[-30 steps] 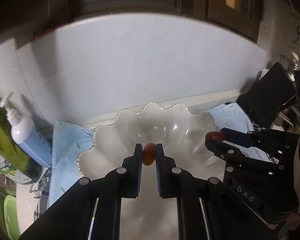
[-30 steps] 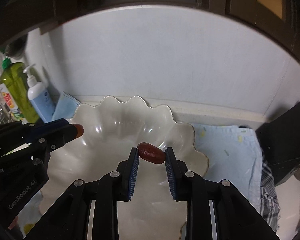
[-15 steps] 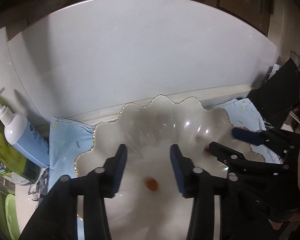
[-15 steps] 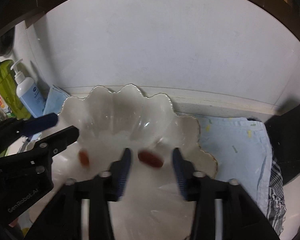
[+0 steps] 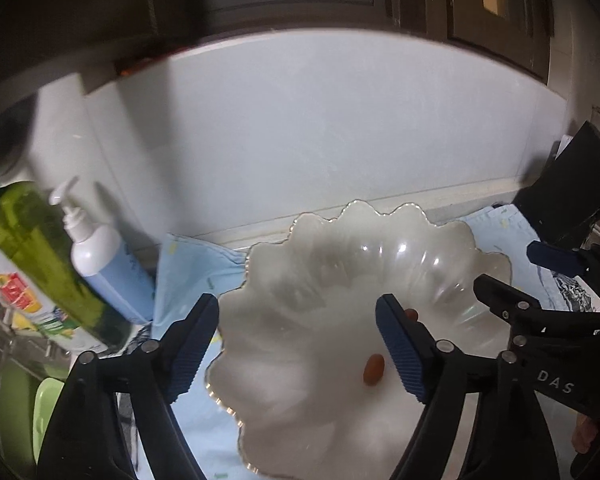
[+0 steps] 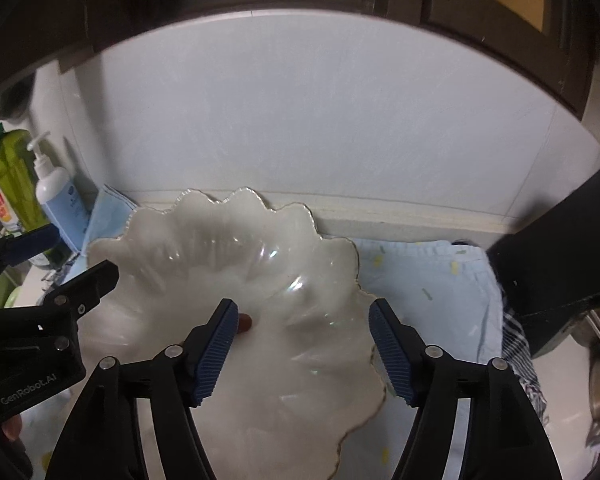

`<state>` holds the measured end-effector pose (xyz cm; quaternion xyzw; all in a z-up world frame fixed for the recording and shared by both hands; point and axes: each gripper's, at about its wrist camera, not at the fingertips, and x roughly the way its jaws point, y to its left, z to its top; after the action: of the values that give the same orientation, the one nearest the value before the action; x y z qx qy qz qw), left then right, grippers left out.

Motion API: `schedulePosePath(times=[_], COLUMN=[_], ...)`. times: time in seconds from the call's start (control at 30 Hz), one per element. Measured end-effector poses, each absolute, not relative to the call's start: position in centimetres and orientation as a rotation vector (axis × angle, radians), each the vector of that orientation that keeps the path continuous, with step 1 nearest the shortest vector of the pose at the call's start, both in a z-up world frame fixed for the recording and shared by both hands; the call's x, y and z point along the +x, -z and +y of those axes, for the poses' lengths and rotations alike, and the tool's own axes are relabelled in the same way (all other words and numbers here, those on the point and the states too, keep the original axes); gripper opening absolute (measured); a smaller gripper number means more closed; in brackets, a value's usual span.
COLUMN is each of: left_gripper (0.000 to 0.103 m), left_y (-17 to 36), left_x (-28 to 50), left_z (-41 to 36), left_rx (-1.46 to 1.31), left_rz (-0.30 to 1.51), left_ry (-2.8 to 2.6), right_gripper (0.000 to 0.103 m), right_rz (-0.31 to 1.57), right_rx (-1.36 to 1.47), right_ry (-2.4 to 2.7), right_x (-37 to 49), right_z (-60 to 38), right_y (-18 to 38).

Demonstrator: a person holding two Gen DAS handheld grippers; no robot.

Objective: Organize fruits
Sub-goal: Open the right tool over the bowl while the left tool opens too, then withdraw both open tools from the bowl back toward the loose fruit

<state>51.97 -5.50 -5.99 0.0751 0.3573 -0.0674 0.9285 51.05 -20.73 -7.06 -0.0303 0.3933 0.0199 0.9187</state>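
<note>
A scalloped white glass bowl [image 5: 380, 240] [image 6: 228, 216] sits on a light blue cloth. An orange-brown date [image 5: 374, 368] lies on the bowl's floor. A second red-brown date [image 5: 411, 313] peeks out behind my left gripper's right finger; it shows in the right wrist view [image 6: 244, 323] beside the right gripper's left finger. My left gripper [image 5: 300, 344] is wide open and empty over the bowl. My right gripper [image 6: 302, 350] is wide open and empty over the bowl; it also shows in the left wrist view [image 5: 528, 272].
A green dish-soap bottle [image 5: 28, 248] and a white-and-blue pump bottle [image 5: 104, 264] stand at the left by the wall. A black box [image 6: 560, 256] stands at the right. The blue cloth [image 6: 428, 280] extends to the right of the bowl. A wall is behind.
Both grippers opened and let go of their dates, which dropped into the bowl. Both grippers have since spread wider and pulled back a little.
</note>
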Motion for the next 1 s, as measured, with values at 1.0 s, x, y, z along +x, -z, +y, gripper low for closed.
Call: schedulePosePath(times=[1.0], left_gripper=[0.100], left_y=[-1.6], left_x=[33.8], left_z=[-0.2], left_rx=[0.050], left_rz=[0.515], left_ry=[0.113], right_gripper=[0.079], right_rz=[0.556], right_rx=[-0.070], right_ry=[-0.057], right_x=[33.8], right_z=[-18.6], right_y=[-1.1])
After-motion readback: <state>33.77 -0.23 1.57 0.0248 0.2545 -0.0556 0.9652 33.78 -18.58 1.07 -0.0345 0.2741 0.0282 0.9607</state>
